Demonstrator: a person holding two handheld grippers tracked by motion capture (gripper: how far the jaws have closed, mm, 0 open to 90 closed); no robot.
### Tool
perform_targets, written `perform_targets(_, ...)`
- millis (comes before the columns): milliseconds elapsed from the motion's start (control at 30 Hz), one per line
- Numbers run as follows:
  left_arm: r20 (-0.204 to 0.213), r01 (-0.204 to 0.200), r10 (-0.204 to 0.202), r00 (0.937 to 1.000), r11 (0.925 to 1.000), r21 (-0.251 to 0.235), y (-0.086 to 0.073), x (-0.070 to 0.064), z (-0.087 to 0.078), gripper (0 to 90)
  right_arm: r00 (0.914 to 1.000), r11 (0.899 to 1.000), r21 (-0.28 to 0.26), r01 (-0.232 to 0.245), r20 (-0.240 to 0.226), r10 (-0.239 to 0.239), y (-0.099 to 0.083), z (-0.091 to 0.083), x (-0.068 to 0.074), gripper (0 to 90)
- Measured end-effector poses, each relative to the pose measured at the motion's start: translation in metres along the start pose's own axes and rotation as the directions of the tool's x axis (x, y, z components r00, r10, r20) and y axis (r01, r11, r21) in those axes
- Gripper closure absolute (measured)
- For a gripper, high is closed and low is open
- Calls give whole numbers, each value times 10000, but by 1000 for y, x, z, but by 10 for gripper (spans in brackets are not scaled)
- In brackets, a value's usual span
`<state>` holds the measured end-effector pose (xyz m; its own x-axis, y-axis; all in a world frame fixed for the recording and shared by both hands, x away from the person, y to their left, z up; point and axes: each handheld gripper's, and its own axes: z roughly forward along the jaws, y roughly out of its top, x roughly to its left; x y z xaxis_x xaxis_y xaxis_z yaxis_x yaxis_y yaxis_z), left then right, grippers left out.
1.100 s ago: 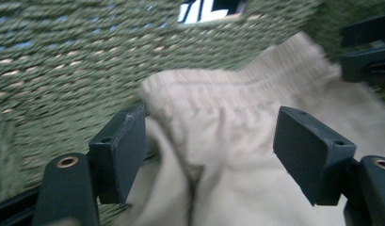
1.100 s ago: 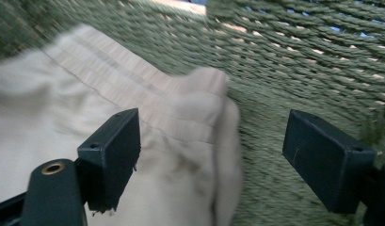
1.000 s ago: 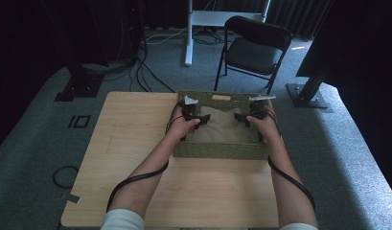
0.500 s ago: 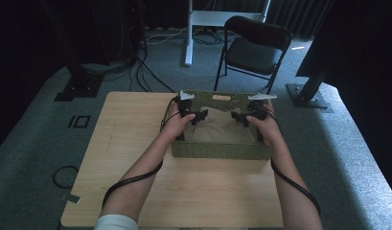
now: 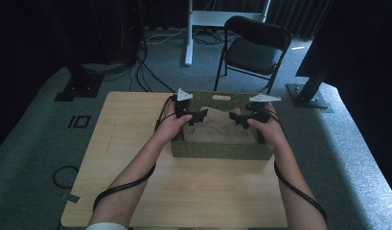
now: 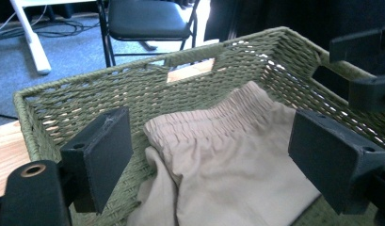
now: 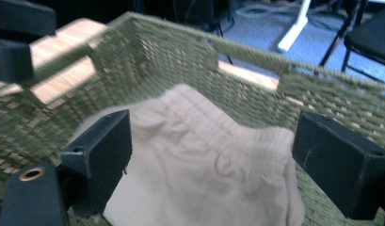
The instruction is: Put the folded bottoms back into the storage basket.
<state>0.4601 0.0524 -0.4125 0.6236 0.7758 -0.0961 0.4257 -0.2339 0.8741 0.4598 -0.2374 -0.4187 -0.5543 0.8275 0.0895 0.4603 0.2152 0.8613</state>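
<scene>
Our left gripper [image 5: 195, 116] hangs with jaws apart over the left end of the woven basket [image 5: 217, 150], which sits on the counter [image 5: 136, 143]. The beige shorts [image 5: 222, 128] lie inside, elastic waistband toward the far wall. Closing here, we judge, could snag the basket's weave or pinch just one layer, leaving the cloth to slip. Our right gripper [image 5: 241, 120] is likewise spread wide above the garment. The shorts' lower half is cut off, and the right gripper view is blurred.
</scene>
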Motion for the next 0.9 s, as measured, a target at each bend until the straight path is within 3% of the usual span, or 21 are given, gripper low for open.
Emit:
perform_targets(400,419,-809,819,9958,9964,-243,-11,-25,-36,154,9983,9978,-580,335,-457,-362,-5,-31,20,109)
perform_targets(633,549,-843,867,9947,9954,-444,-15,-32,-47,154,9953,9960,-768,452,-823,-516,-13,-43,31,109)
perform_targets(900,1129,-1249,1283,9853,9915,-372,-29,-49,-61,154,9888,9910,-999,887,-1112,-997,-29,-60,47,109)
